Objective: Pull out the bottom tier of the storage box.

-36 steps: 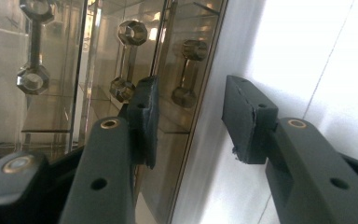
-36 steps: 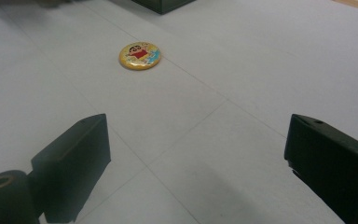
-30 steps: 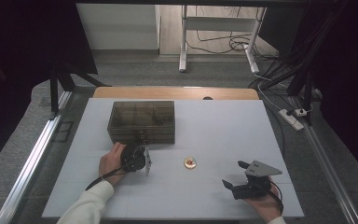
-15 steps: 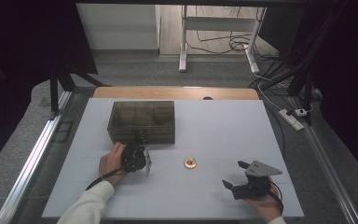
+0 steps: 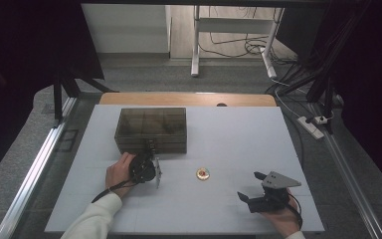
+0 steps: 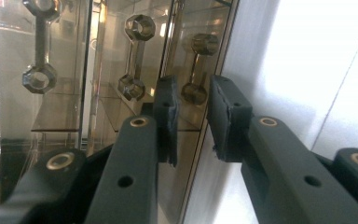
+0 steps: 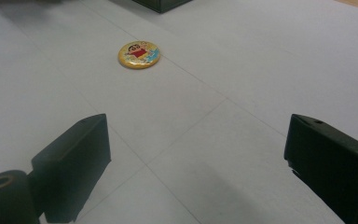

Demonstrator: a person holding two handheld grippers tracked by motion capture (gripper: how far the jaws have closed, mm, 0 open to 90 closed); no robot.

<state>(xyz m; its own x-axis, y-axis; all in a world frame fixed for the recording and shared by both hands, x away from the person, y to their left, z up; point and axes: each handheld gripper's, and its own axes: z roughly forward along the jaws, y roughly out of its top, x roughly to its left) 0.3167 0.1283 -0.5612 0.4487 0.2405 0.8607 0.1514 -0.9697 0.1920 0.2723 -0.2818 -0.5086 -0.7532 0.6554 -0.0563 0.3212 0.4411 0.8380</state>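
Left gripper [image 6: 191, 119], jaws part-open with a narrow gap, noses at a drawer handle [image 6: 195, 68] on the box [image 5: 150, 129] front just beyond its tips; right gripper [image 5: 258, 191], jaws wide open, idles near-right, badge [image 5: 202, 174] between.

White table mat [image 5: 238, 134] on wooden tabletop [image 5: 189, 98]. Power strip [image 5: 312, 126] and cables [image 5: 238, 45] on grey floor, white stand legs [image 5: 195, 50] behind.

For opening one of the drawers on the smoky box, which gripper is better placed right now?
Left. The left gripper sits at the drawer box front, jaws slightly apart and closing around a drawer handle. The right gripper rests wide open, away from the box, facing the round badge.
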